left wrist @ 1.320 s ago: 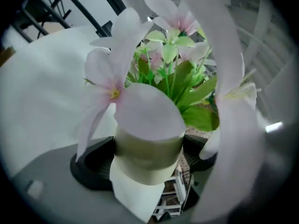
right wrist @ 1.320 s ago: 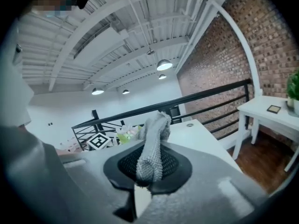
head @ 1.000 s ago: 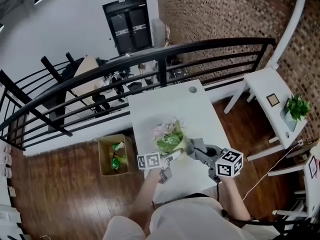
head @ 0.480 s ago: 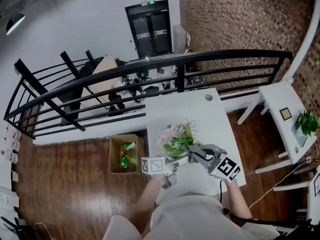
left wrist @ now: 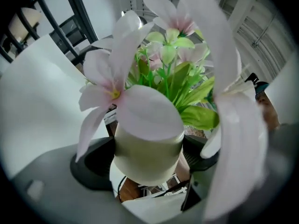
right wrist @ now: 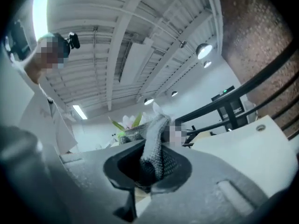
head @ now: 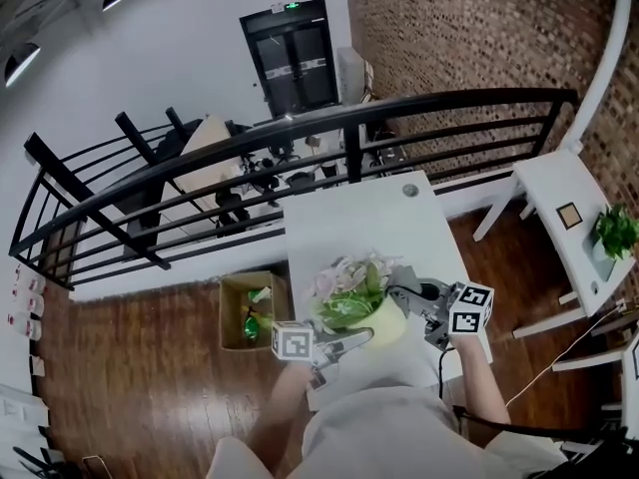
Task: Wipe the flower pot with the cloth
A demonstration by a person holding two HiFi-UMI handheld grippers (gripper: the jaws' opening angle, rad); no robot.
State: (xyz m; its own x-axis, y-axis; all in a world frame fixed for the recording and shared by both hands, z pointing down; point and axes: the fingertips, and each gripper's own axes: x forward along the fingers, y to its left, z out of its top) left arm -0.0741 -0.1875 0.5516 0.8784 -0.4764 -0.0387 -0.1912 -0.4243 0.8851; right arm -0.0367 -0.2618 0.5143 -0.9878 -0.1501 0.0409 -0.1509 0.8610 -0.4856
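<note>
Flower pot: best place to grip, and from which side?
Grip the flower pot on its smooth round wall under the rim, jaws on opposite sides, coming in level from the side. The flowers crowd the top, so from above looks poor. The left gripper holds it so.

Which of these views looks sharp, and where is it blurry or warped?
Head view: sharp, but the wide lens bows the railing. Left gripper view: the flower pot and petals are soft, too close. Right gripper view: the cloth is fairly crisp, corners dark, a ceiling lamp glares.
</note>
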